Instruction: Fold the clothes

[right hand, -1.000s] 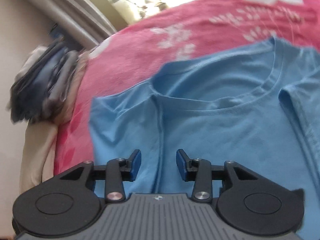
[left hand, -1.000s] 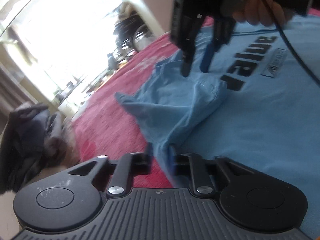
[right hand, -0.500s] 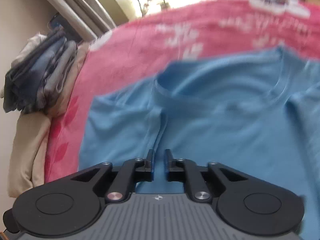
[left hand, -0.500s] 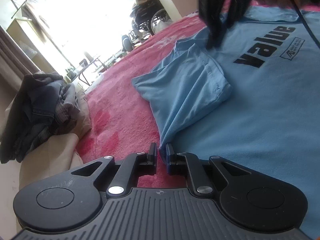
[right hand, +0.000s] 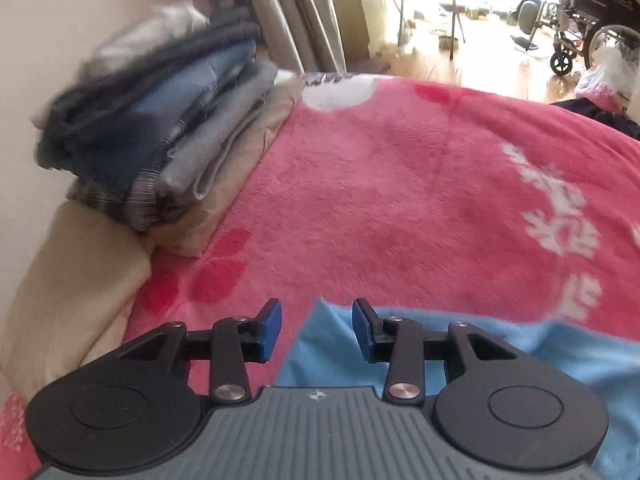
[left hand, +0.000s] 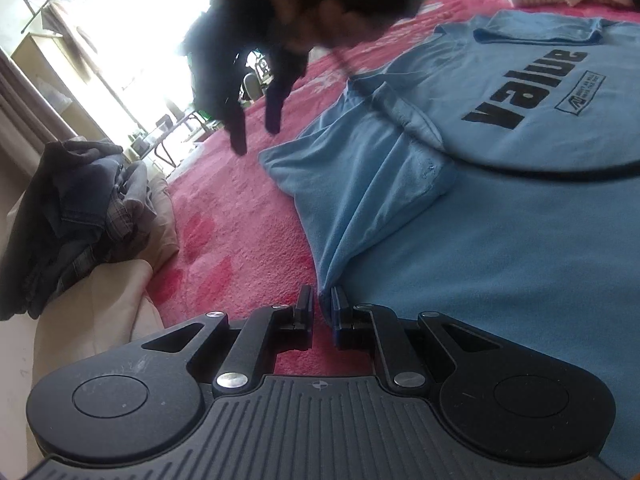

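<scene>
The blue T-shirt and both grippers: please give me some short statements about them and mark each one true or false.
1. The left gripper is shut on the blue T-shirt's edge. True.
2. The right gripper is shut on the sleeve. False: its fingers are apart and hold nothing.
3. The T-shirt lies on a pink blanket. True.
4. The printed word "value" is hidden underneath. False: it faces up.
5. The stack of folded clothes sits on the T-shirt. False: it is apart, beside the blanket.

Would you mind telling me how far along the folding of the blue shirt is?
Early stage. Done: one sleeve lies folded over the blue T-shirt. In hand: the left gripper pinches the shirt's edge; the right gripper is open. Left: the body folds; its chest print still faces up.
</scene>
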A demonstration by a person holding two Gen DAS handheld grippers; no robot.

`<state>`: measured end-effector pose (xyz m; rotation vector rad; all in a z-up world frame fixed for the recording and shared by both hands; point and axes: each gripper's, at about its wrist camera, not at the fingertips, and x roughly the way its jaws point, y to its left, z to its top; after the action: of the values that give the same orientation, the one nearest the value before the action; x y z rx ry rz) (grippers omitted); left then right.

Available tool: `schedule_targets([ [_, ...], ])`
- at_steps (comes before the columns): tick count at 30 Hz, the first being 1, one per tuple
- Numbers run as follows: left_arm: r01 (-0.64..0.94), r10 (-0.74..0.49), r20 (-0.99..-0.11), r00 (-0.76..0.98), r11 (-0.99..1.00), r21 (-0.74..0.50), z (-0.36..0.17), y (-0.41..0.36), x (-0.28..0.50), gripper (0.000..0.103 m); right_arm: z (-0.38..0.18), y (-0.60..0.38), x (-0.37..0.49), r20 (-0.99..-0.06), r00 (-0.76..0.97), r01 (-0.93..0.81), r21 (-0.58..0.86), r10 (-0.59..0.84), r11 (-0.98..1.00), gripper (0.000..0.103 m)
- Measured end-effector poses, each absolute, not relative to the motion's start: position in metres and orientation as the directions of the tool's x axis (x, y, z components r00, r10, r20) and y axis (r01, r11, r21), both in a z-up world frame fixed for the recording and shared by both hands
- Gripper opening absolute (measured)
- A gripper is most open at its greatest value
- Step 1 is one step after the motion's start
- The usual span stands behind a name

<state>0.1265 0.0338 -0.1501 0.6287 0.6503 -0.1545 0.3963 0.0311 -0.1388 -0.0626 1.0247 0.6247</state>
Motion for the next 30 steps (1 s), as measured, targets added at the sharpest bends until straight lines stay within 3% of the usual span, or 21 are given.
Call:
schedule_targets([
  [2,0.324,0.054,-0.611,0.790,0.810,0.490,-0.150,0.034,0.126,0.009,-0.147,0.046,0.407,-0.852,0.332,-0.518,0.195,0.406,0.833,0.041],
  [3,0.323,0.052,-0.611,0.790,0.811,0.488,-0.150,0.034,0.126,0.009,-0.152,0.051,0.411,-0.872,0.317,-0.519,0.170,0.373,0.838,0.036],
  [4,0.323,0.051,-0.611,0.790,0.812,0.486,-0.150,0.035,0.126,0.009,-0.157,0.055,0.413,-0.885,0.305,-0.526,0.151,0.351,0.837,0.027],
  [5,0.322,0.050,-0.611,0.790,0.813,0.484,-0.150,0.035,0.126,0.009,-0.159,0.055,0.414,-0.889,0.306,-0.527,0.141,0.342,0.838,0.005],
  [13,0.336,0.048,-0.607,0.793,0.797,0.502,-0.152,0.034,0.123,0.008,-0.172,0.053,0.416,-0.844,0.369,-0.527,0.154,0.389,0.836,0.006],
  [18,0.346,0.038,-0.608,0.793,0.794,0.500,-0.151,0.035,0.123,0.009,-0.160,0.029,0.421,-0.766,0.446,-0.485,0.227,0.463,0.844,0.013],
  [22,0.348,0.001,-0.644,0.765,0.841,0.415,-0.135,0.055,0.126,0.027,-0.127,-0.013,0.414,-0.712,0.488,-0.477,0.266,0.504,0.838,0.015],
  [28,0.318,-0.106,-0.655,0.748,0.924,0.213,-0.092,0.097,0.133,0.027,-0.077,-0.075,0.385,-0.707,0.462,-0.550,0.246,0.536,0.798,0.017],
  [30,0.337,-0.142,-0.653,0.744,0.924,0.182,-0.088,0.093,0.140,0.028,-0.086,-0.080,0.372,-0.736,0.414,-0.573,0.247,0.536,0.781,0.017],
])
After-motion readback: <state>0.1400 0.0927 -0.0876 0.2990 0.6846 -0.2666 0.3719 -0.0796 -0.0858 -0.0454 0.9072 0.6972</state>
